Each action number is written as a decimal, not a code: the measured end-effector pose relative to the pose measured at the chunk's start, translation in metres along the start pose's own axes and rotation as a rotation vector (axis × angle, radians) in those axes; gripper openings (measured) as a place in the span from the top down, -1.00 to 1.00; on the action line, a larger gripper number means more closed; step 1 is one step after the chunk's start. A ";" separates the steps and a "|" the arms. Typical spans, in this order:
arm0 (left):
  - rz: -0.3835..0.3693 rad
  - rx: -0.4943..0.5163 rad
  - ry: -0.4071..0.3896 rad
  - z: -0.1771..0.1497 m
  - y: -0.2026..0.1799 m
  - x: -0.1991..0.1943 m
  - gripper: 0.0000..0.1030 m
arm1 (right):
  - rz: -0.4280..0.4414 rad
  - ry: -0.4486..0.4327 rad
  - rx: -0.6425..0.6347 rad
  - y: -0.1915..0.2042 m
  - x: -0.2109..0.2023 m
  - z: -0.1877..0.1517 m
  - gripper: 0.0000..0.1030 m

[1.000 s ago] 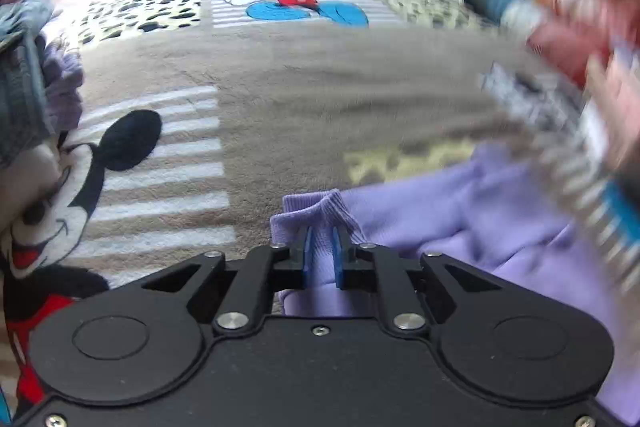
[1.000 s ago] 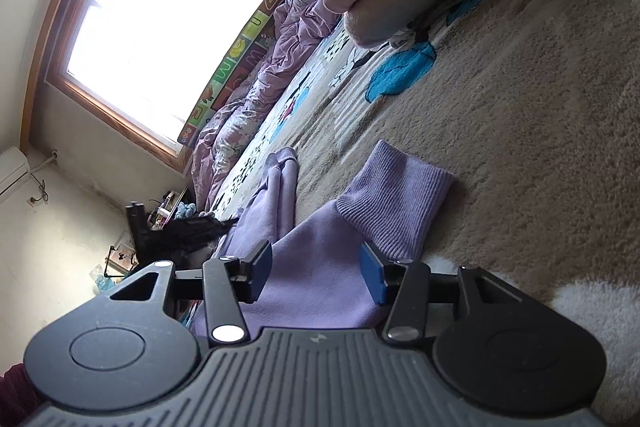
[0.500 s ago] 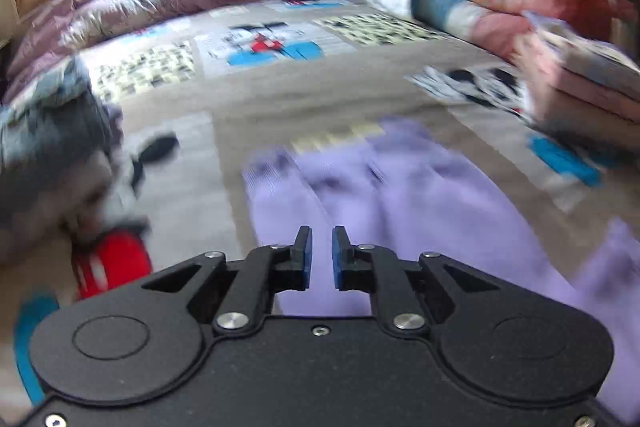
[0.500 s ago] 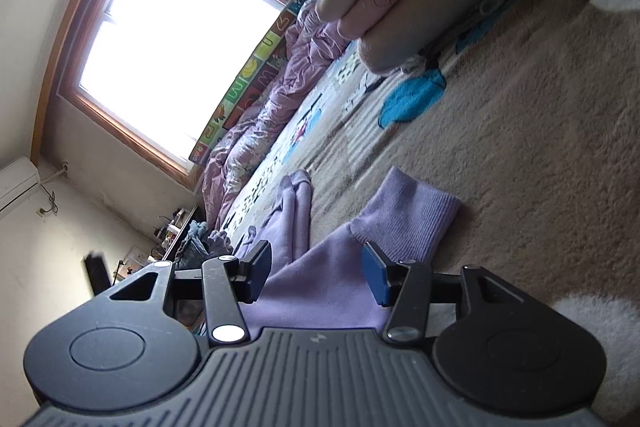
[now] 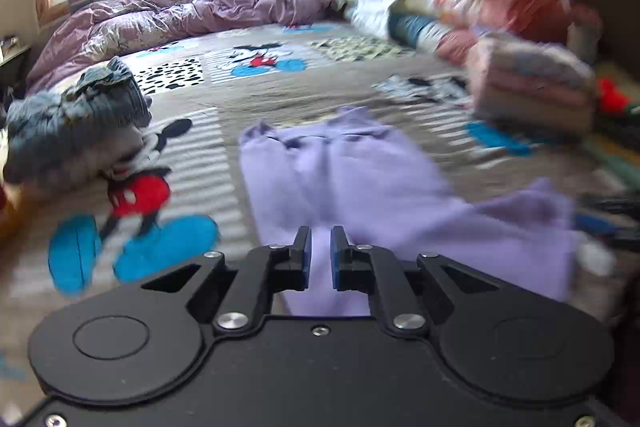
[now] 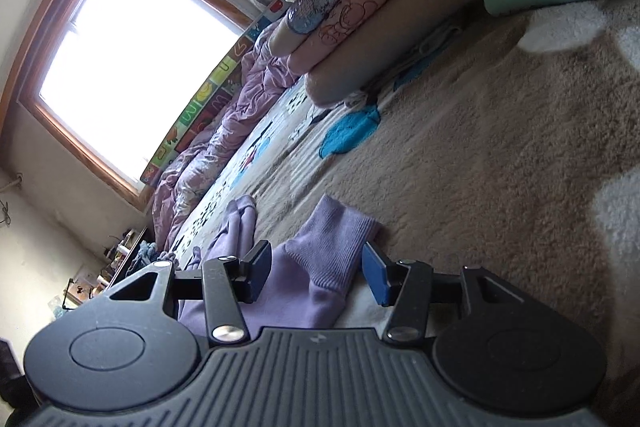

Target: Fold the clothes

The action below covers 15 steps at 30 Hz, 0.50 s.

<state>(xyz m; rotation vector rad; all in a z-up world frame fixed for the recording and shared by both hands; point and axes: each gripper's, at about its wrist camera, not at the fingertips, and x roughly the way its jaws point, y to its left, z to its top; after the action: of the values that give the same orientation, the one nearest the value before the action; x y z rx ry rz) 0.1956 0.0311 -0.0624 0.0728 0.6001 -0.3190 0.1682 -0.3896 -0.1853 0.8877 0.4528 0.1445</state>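
A bedroom in a home. A wide bed is covered by a plush brown blanket (image 5: 304,107) printed with cartoon mice. A rumpled purple duvet (image 5: 192,15) lies along the far edge under a bright window (image 6: 132,67) with a wooden frame and grey curtains. Folded blankets and pillows (image 6: 360,27) are stacked at the headboard end, and a cluttered side table (image 6: 112,259) stands against the wall.

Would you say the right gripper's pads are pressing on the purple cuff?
No, the right gripper stands open, with the purple cuff loose between its pads.
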 end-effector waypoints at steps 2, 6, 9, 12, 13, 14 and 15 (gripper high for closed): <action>-0.025 -0.015 -0.020 -0.019 -0.015 -0.020 0.87 | 0.009 0.013 0.054 -0.003 -0.002 -0.004 0.01; -0.030 -0.040 -0.060 -0.054 -0.037 -0.032 0.87 | 0.019 0.049 0.130 -0.005 -0.007 -0.011 0.00; -0.038 -0.011 0.056 -0.083 -0.043 0.002 0.86 | -0.011 0.077 0.119 -0.001 -0.005 -0.015 0.00; -0.058 -0.035 0.009 -0.090 -0.040 -0.008 0.82 | -0.052 0.074 0.106 0.000 0.005 -0.012 0.08; -0.065 -0.039 -0.015 -0.088 -0.038 -0.017 0.74 | -0.063 0.068 0.106 0.001 0.008 -0.010 0.11; -0.071 -0.042 -0.039 -0.085 -0.037 -0.027 0.42 | -0.070 0.064 0.105 0.000 0.010 -0.009 0.13; -0.077 -0.045 -0.066 -0.085 -0.035 -0.037 -0.01 | -0.072 0.063 0.099 0.000 0.013 -0.009 0.13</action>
<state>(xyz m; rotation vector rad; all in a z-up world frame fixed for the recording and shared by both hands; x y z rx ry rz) 0.1097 0.0220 -0.1100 -0.0039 0.5449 -0.3808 0.1755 -0.3793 -0.1938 0.9649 0.5543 0.0845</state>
